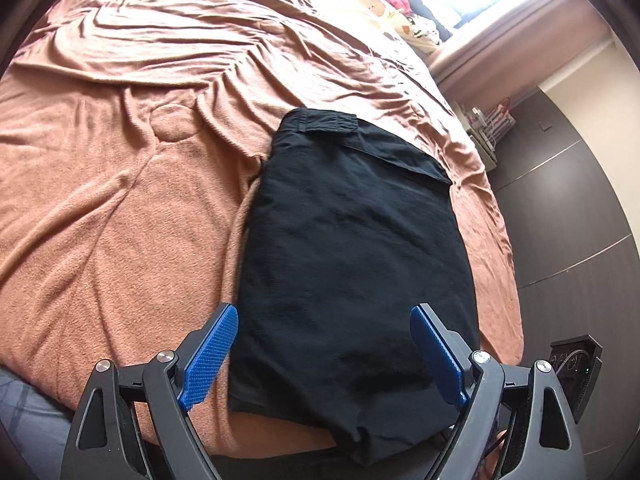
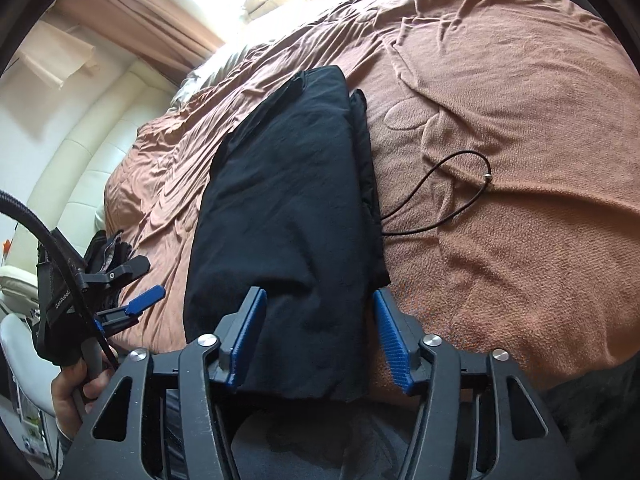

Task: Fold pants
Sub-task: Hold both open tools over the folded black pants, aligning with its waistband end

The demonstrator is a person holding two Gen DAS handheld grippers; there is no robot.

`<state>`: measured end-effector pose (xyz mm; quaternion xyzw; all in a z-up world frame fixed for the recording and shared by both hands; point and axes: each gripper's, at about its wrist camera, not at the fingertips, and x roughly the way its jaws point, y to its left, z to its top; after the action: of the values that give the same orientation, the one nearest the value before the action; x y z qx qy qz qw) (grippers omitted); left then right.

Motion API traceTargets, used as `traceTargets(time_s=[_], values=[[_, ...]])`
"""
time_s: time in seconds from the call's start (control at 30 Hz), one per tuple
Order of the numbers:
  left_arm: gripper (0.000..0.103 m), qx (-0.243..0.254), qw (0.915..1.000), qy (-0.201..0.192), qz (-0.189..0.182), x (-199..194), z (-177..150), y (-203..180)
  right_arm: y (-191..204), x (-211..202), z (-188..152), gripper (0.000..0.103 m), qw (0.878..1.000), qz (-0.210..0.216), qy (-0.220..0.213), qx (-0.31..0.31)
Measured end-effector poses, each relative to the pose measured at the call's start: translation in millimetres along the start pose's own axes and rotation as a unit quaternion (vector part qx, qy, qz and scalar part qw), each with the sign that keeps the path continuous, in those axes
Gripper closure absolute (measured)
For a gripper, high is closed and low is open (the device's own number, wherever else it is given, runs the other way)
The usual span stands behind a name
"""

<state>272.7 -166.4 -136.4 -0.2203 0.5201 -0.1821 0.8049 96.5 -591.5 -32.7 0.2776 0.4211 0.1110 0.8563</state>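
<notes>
pants (image 1: 352, 240): lay folded into compact stack on blanket (image 1: 100, 220)
left gripper (image 1: 324, 348): spread wide, empty
right gripper (image 2: 318, 336): half open, straddled near edge, unclamped
step: likely last fold
next: pinch near edge

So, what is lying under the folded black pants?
The pants lie on a brown blanket covering the bed. A thin black cord comes out from under their edge. How far the cord continues beneath is hidden by the fabric.

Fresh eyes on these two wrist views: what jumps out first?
The folded black pants lying near the edge of the rumpled brown bedspread. Next, the blue-padded left claw standing wide open just above their near end. In the right wrist view a thin black cord loops beside the pants.
</notes>
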Motion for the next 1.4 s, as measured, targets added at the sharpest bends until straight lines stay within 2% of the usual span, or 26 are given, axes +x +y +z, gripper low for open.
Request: traceTargets(time_s=[0.07, 0.13, 0.17, 0.43, 0.57, 0.7, 0.73, 0.77, 0.8, 0.83, 0.87, 1.0, 1.07, 1.13, 1.27, 1.4], values=[[0.015, -0.007, 1.0000, 0.003, 0.003, 1, -1, 6, -1, 6, -2, 0.079, 1.000, -0.006, 0.012, -0.002], [0.016, -0.011, 0.9999, 0.006, 0.006, 3, -2, 10, -4, 11, -4, 0.090, 1.000, -0.015, 0.021, -0.004], [0.016, -0.012, 0.9999, 0.007, 0.007, 3, -2, 11, -6, 13, -6, 0.092, 1.000, -0.017, 0.025, -0.004], [0.016, -0.021, 0.9994, 0.019, 0.019, 10, -4, 24, -16, 6, -11, 0.093, 0.999, -0.036, 0.033, 0.001], [0.016, -0.023, 0.9994, 0.015, 0.020, 7, -2, 28, -16, -18, -8, 0.093, 0.999, -0.032, 0.008, 0.004], [0.016, -0.026, 0.9994, 0.012, 0.018, 4, 3, 29, -17, -38, -3, 0.091, 1.000, -0.009, -0.011, -0.003], [0.016, -0.027, 0.9995, 0.011, 0.015, 4, 5, 29, -17, -40, -1, 0.085, 1.000, -0.003, -0.014, -0.004], [0.016, -0.027, 0.9995, 0.009, 0.011, 3, 6, 29, -19, -43, 1, 0.072, 1.000, 0.003, -0.016, -0.003], [0.016, -0.026, 0.9996, 0.008, 0.009, 3, 8, 29, -23, -45, 4, 0.063, 1.000, 0.007, -0.018, -0.002], [0.016, -0.024, 0.9996, 0.007, 0.009, 3, 9, 28, -24, -47, 7, 0.049, 1.000, 0.011, -0.023, 0.001], [0.016, -0.022, 0.9997, 0.005, 0.009, 3, 11, 28, -25, -49, 10, 0.042, 1.000, 0.012, -0.027, 0.002], [0.016, -0.024, 0.9997, 0.007, 0.006, 6, 18, 30, -27, -43, 24, 0.037, 1.000, 0.015, -0.026, 0.001], [0.015, -0.028, 0.9996, 0.007, 0.000, 8, 23, 32, -26, -37, 31, 0.025, 1.000, 0.017, -0.023, -0.002], [0.013, -0.030, 0.9995, 0.006, -0.010, 10, 26, 32, -25, -29, 38, 0.019, 1.000, 0.012, -0.019, -0.001], [0.009, -0.022, 0.9997, 0.008, -0.008, 17, 34, 28, -26, -12, 52, 0.018, 1.000, 0.030, -0.007, 0.004], [0.009, -0.019, 0.9996, 0.017, -0.010, 28, 43, 26, -30, 12, 68, 0.018, 0.999, 0.044, 0.010, 0.011]])
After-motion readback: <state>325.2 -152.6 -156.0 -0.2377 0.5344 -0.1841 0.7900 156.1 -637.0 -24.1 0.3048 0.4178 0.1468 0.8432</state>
